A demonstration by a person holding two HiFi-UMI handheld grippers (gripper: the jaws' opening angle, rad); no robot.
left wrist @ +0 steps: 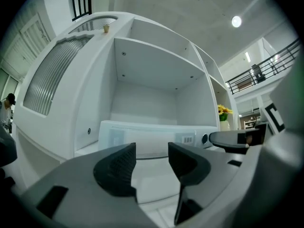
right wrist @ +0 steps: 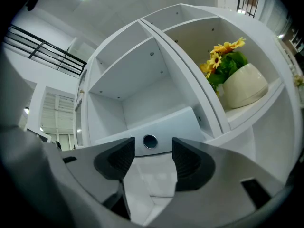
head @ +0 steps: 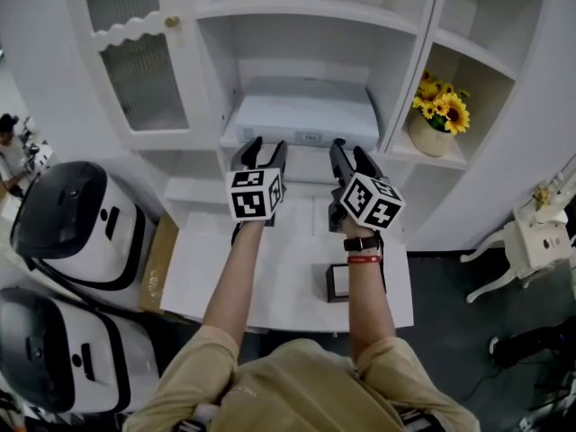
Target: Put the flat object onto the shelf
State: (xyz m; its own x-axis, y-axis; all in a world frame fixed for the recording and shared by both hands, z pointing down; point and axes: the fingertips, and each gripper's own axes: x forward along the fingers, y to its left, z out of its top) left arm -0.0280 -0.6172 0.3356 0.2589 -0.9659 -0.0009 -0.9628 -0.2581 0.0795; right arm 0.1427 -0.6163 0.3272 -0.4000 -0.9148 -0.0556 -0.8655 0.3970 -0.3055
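Both empty, left gripper (head: 262, 148), right gripper (head: 349, 150), fingers apart, flat object (head: 306, 111) on shelf (left wrist: 85, 150), box (head: 338, 282) head view only.

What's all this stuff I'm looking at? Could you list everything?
shelf unit: one, white, straight ahead
flat object: one, white, lying in the shelf unit's middle compartment
cabinet door: one, white with ribbed glass, left of that compartment
sunflowers: one bunch, yellow, in a cream pot in the right compartment
table: one, white, below the shelf unit
small box: one, dark, on the table by the right wrist
machines: two, white and black, on the floor at left
cardboard: one piece, brown, beside the table's left edge
left gripper: one, black, open, empty, facing the flat object
right gripper: one, black, open, empty, beside it
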